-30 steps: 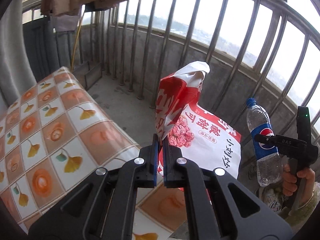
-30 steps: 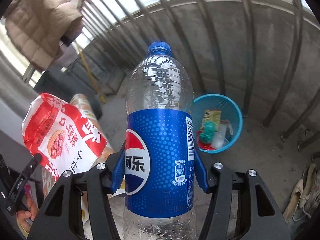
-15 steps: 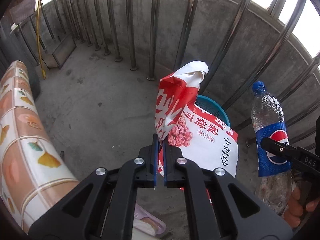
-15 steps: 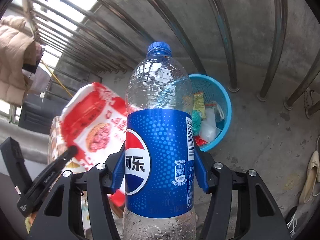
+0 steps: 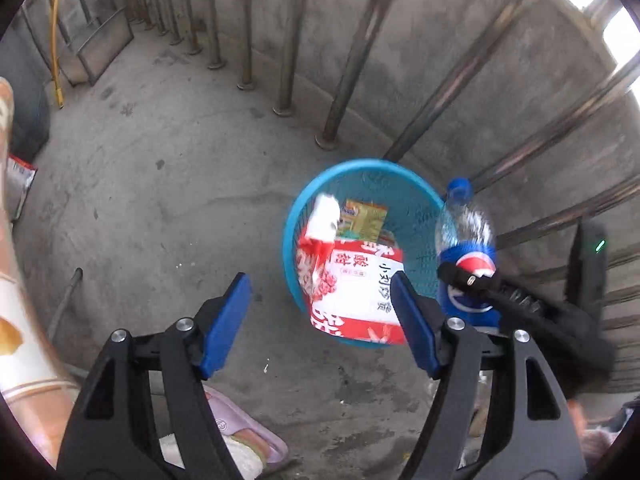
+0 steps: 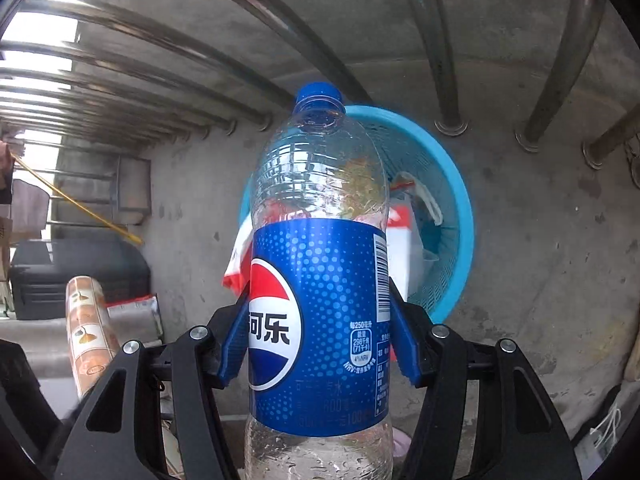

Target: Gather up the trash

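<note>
My left gripper (image 5: 320,320) is open and empty above the floor. The red and white snack bag (image 5: 352,292) is free of it and lies partly in the blue trash basket (image 5: 368,172), over its near rim. The basket (image 6: 456,184) holds other wrappers. My right gripper (image 6: 320,336) is shut on an empty Pepsi bottle (image 6: 320,280) with a blue cap, held upright in front of the basket. The bottle (image 5: 466,248) and right gripper also show in the left wrist view, right of the basket.
Metal railing bars (image 5: 352,52) and a low concrete wall stand behind the basket. A patterned tablecloth edge (image 5: 16,320) is at the left. A pink slipper (image 5: 240,436) lies on the concrete floor below my left gripper. A black box (image 6: 76,276) stands at the left.
My left gripper opened and let go of the snack bag, which dropped toward the basket. Both grippers tilted down and moved closer to the basket. The right gripper still holds the bottle.
</note>
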`<action>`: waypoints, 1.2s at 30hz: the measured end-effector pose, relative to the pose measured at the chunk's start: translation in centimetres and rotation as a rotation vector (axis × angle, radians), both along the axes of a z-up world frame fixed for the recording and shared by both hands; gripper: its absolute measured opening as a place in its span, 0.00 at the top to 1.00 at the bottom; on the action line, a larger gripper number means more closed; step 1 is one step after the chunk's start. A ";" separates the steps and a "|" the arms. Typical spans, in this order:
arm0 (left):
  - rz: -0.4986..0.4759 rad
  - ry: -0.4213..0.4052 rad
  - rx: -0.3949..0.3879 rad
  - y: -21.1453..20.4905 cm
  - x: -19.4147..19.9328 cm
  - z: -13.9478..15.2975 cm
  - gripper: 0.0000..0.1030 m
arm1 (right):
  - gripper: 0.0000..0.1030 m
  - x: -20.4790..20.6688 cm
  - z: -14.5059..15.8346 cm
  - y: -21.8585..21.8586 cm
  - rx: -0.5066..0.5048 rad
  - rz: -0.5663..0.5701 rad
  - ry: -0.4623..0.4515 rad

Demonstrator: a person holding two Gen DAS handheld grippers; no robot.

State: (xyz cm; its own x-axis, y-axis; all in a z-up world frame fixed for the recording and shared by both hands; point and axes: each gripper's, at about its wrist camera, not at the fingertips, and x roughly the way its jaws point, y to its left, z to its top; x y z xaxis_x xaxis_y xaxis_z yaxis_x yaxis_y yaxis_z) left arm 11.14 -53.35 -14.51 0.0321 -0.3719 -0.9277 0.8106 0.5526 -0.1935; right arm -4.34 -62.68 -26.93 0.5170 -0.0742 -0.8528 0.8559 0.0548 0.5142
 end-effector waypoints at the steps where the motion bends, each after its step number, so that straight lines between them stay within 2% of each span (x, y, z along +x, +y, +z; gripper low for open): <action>1: 0.010 -0.015 -0.018 0.7 0.3 0.8 0.33 | 0.42 -0.3 0.1 0.4 -0.015 0.003 0.003; 5: 0.032 -0.064 -0.103 3.1 0.8 4.1 0.32 | 0.42 0.1 -0.2 0.5 -0.038 0.032 0.010; 8: 0.041 -0.071 -0.158 4.9 1.3 6.1 0.32 | 0.41 2.2 0.2 -1.1 -0.062 0.084 0.036; 9: 0.046 -0.070 -0.175 5.8 1.2 6.9 0.31 | 0.35 2.7 0.2 -1.8 -0.059 0.102 0.035; 12: 0.051 -0.062 -0.213 8.4 1.3 9.1 0.28 | 0.26 3.8 -0.5 -3.0 -0.052 0.109 0.076; 14: 0.050 -0.068 -0.243 10.6 1.1 10.6 0.27 | 0.25 3.5 -0.2 -3.3 -0.056 0.080 0.101; 17: 0.056 -0.106 -0.293 14.0 0.6 12.5 0.24 | 0.25 2.2 1.0 -2.3 -0.089 0.048 0.053; 21: 0.071 -0.156 -0.358 19.3 -0.5 14.4 0.20 | 0.25 0.1 3.6 0.0 -0.182 0.060 0.038; 24: 0.107 -0.175 -0.376 23.2 -0.9 15.4 0.19 | 0.25 -1.3 6.2 2.3 -0.248 0.082 0.029; 27: 0.180 -0.191 -0.396 27.1 -1.2 16.2 0.17 | 0.25 -2.0 10.0 5.5 -0.355 0.130 0.032; 30: 0.286 -0.224 -0.410 31.2 -1.7 17.6 0.12 | 0.24 -1.3 15.1 10.5 -0.497 0.238 0.020; 32: 0.365 -0.270 -0.405 34.1 -2.2 18.7 0.12 | 0.19 -0.6 18.2 13.7 -0.587 0.314 0.000; 34: 0.445 -0.330 -0.384 36.9 -2.8 20.0 0.11 | 0.09 0.1 21.5 17.4 -0.696 0.401 -0.039; 36: 0.505 -0.368 -0.374 39.3 -3.3 20.7 0.09 | 0.06 0.7 24.2 21.1 -0.803 0.471 -0.074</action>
